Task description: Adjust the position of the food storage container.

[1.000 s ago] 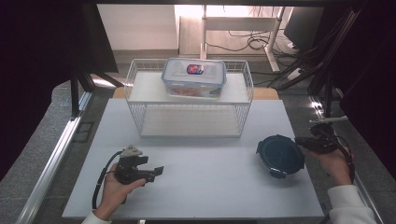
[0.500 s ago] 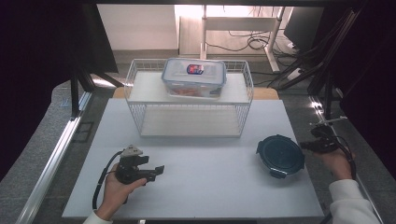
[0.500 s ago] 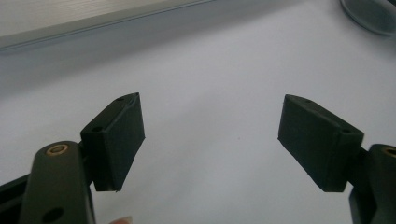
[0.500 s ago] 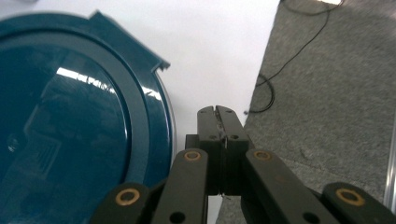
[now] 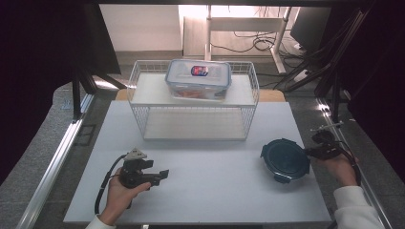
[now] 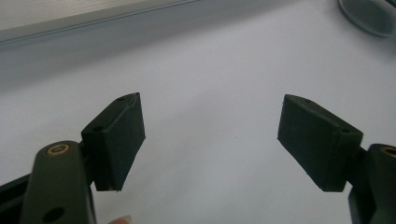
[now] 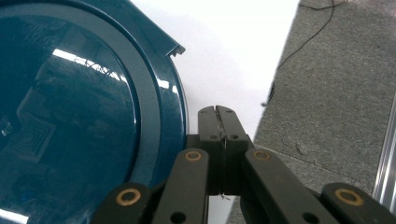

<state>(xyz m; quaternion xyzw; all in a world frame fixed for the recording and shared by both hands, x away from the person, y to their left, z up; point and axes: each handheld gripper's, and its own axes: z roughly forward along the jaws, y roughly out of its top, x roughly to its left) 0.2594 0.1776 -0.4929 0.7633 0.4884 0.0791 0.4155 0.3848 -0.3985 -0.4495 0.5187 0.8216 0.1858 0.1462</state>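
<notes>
A round dark teal lid (image 5: 285, 160) lies flat at the right of the white table (image 5: 215, 195). My right gripper (image 5: 309, 152) sits just off its right rim, low over the table. In the right gripper view its jaws (image 7: 218, 113) are shut with nothing between them, beside the glossy teal lid (image 7: 79, 116). My left gripper (image 5: 164, 174) is held at the front left, pointing right. Its pads (image 6: 116, 140) stand wide open over bare table, its midpoint (image 6: 210, 135) empty, and the lid's edge (image 6: 369, 16) shows far off.
A white wire rack (image 5: 143, 119) stands at the back middle of the table. On its top shelf rests a clear lidded box (image 5: 198, 79) with a red and blue label. Grey floor (image 7: 336, 79) lies beyond the table's right edge.
My right hand has sunk a little beside the lid's right rim. The left hand and the lid have kept still.
</notes>
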